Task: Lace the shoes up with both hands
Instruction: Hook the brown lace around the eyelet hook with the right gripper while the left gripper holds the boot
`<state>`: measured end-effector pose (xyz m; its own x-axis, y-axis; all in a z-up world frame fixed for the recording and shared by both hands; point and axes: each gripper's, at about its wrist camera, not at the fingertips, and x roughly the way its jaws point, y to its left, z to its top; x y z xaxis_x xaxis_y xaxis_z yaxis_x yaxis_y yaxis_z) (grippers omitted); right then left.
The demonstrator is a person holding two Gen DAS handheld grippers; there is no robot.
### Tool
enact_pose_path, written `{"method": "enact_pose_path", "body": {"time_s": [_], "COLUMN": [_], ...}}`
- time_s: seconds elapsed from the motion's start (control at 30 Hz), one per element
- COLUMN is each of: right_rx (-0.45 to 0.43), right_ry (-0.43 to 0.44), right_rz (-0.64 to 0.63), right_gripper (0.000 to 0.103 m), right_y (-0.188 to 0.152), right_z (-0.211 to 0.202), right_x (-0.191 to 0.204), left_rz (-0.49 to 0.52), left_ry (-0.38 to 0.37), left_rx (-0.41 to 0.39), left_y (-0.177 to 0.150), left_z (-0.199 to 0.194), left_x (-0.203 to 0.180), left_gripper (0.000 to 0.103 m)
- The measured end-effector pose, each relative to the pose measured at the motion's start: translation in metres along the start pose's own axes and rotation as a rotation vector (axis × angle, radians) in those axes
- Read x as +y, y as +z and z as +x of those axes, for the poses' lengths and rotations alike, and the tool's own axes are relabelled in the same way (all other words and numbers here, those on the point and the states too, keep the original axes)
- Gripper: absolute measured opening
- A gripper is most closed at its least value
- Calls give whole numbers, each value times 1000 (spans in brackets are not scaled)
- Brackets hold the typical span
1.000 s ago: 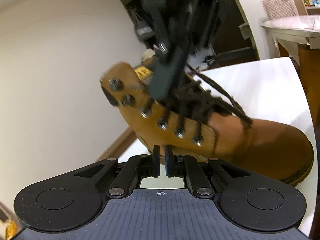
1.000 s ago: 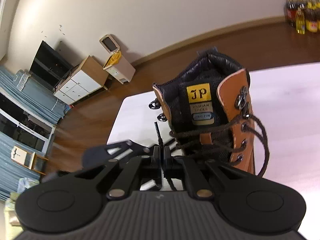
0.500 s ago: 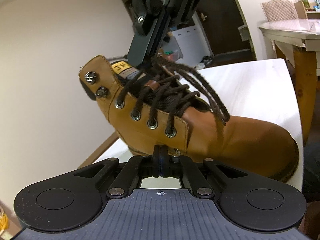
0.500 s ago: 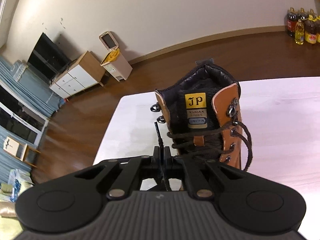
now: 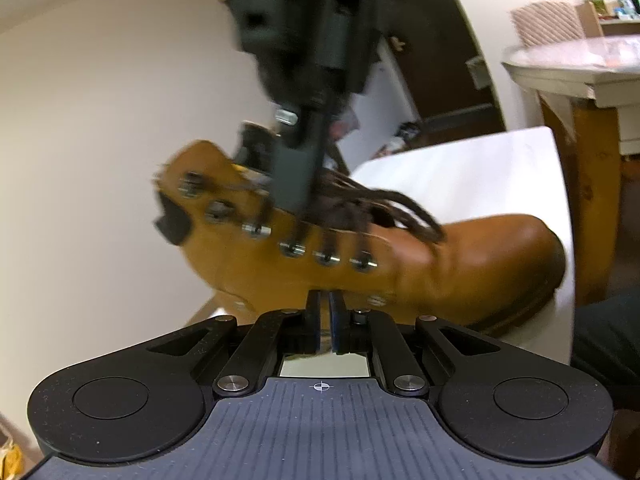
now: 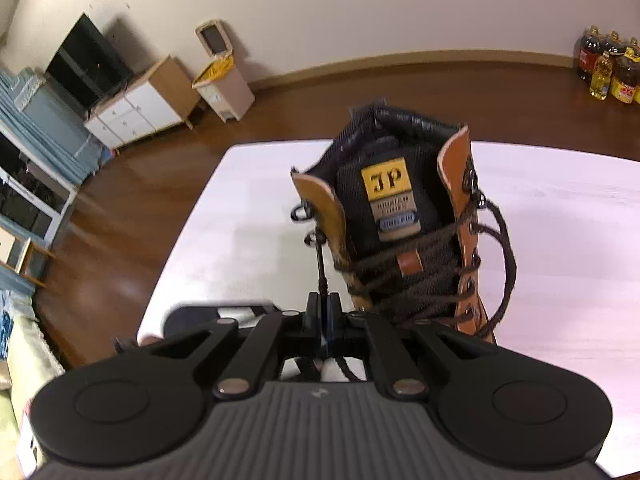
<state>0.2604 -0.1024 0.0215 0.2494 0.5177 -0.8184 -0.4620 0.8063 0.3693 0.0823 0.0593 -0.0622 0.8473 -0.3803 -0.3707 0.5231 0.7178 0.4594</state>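
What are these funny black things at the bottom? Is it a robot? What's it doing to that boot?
No robot: a person holds a two-fingered claw in each hand, and a camera on each looks along its fingers. One picture is from the left claw, the other from the right claw. A brown boot stands on a white table. The right claw pinches the stiff end of the dark lace. The left claw sits by the boot's side; its jaws have just been opening a little, with nothing between them.
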Motion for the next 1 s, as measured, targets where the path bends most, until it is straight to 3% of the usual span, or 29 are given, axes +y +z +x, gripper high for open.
{"method": "enact_pose_path", "body": {"time_s": [0.6, 1.0], "right_rx": [64, -12], "right_ry": [-38, -73], "right_rz": [-65, -92], "right_gripper": [3, 3], "right_y": [7, 14], "right_z": [4, -13], "right_x": [14, 15], "left_rz": [-15, 10], "left_ry": [87, 117], "left_rx": [-50, -57], "left_y": [-7, -7], "left_z": [-21, -26], "left_x": [25, 36], "left_gripper": [7, 7]}}
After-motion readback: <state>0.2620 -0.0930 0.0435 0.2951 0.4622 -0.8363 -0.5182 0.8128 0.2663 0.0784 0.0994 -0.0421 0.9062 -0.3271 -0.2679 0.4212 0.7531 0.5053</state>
